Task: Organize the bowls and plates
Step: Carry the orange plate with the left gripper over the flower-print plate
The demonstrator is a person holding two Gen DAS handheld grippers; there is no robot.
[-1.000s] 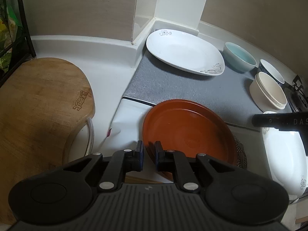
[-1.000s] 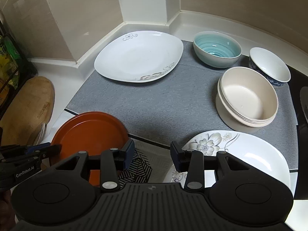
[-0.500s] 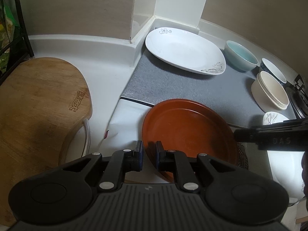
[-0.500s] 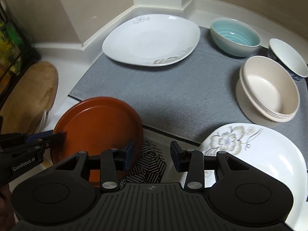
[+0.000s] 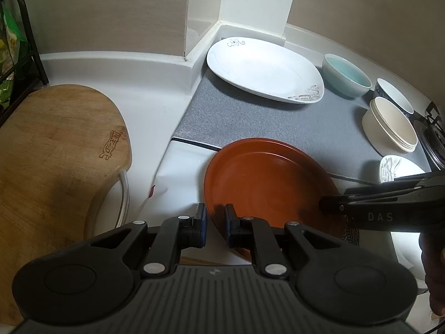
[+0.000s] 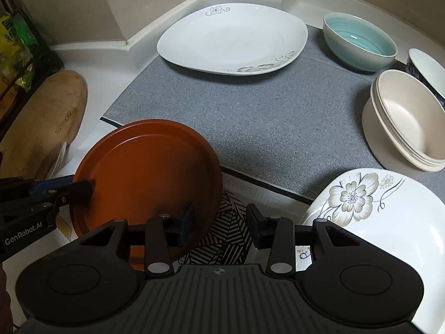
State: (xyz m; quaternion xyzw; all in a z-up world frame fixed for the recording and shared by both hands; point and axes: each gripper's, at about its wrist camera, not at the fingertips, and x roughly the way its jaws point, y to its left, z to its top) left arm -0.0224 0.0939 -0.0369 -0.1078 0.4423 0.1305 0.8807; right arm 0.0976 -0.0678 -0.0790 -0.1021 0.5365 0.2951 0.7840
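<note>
"GenRobot.AI" on left gripper (image 6: pixel 80 188); "DAS" on right gripper (image 5: pixel 333 204)

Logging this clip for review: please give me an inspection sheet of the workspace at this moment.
Surface: white counter with grey mat.
Job's things: brown plate tilted; two white plates; teal bowl; stacked cream bowls; blue-rimmed bowl.
Clutter: wooden cutting board, patterned cloth.
Grippers: left gripper clamps the brown plate's rim; right gripper open, empty.
Cables: nothing seen.
Surroundings: black rack, tiled corner.
</note>
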